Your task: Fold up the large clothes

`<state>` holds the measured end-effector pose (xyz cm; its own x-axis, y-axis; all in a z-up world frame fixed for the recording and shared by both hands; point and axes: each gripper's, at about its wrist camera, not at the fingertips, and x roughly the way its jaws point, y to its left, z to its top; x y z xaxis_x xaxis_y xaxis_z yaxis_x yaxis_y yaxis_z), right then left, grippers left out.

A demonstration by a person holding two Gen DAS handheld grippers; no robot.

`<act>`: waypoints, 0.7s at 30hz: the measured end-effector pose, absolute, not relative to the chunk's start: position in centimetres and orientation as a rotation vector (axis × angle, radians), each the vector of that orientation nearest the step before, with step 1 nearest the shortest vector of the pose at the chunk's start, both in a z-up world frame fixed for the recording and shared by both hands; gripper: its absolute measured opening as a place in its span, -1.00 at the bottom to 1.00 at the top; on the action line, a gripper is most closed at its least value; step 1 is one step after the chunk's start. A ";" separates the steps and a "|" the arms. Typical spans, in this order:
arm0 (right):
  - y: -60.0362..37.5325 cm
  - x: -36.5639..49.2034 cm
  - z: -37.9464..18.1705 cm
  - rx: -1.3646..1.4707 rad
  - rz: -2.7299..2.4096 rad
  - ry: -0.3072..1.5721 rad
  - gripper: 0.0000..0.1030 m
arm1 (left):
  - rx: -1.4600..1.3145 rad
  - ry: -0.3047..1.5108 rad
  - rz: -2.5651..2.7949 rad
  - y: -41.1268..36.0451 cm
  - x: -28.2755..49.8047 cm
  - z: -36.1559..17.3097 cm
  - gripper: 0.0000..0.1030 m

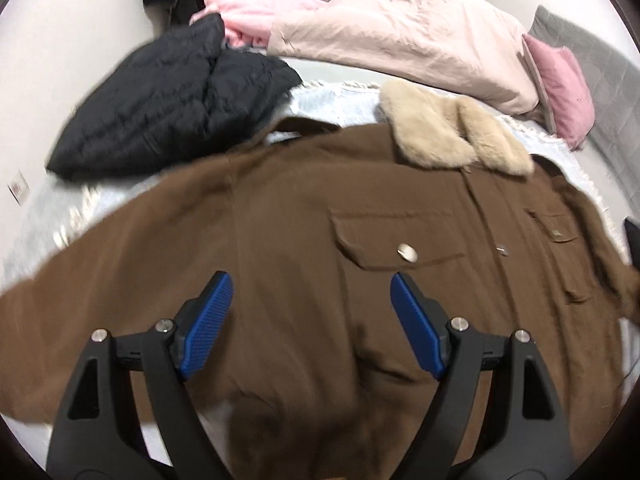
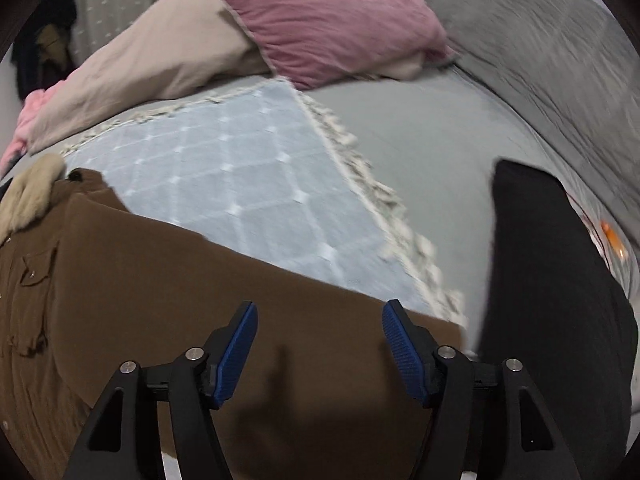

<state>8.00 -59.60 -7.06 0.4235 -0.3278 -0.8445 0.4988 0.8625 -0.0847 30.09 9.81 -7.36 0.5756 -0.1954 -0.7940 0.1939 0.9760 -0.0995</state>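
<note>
Bed w/ pale blue quilted throw (image 2: 240, 168) serves as the folding surface. Nearest: left gripper (image 1: 312, 292) and right gripper (image 2: 320, 320), both w/ jaws spread, nothing between pads, poised above the brown coat (image 1: 300, 208). Coat lies flat, front up, fur collar (image 1: 452, 136) at far end, prob. spread out for folding. Beyond: black puffer jacket (image 1: 168, 104) and pink bedding (image 1: 400, 40) pushed aside to keep room.

The bed (image 2: 420, 152) bears a fringed blue blanket (image 2: 240, 184), brown coat (image 1: 300, 280), black jacket (image 1: 168, 108) and pillows (image 2: 332, 20)
</note>
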 end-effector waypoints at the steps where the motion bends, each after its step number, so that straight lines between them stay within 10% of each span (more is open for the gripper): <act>1: -60.6 6.9 -7.1 0.198 -0.536 1.019 0.41 | -0.047 0.974 -0.256 9.6 29.8 -7.7 0.66; 14: -63.6 7.5 -12.0 0.054 -0.647 1.244 0.54 | -0.186 1.172 -0.375 3.9 26.8 -8.5 0.72; 16: -62.5 7.9 -12.7 0.039 -0.594 1.268 0.14 | -0.173 1.178 -0.396 2.9 26.2 -8.4 0.73; 17: -62.2 7.8 -13.1 0.064 -0.573 1.277 -0.64 | -0.166 1.182 -0.405 2.5 25.9 -8.4 0.73; 21: -60.2 7.6 -12.3 -0.080 -0.671 1.215 -0.85 | -0.131 1.185 -0.410 1.7 25.1 -8.7 0.73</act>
<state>7.60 -60.16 -12.35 0.1822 -0.5160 -0.8370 0.4339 0.8060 -0.4025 25.08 1.70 -8.74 0.3128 -0.3777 -0.8715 0.2425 0.9189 -0.3112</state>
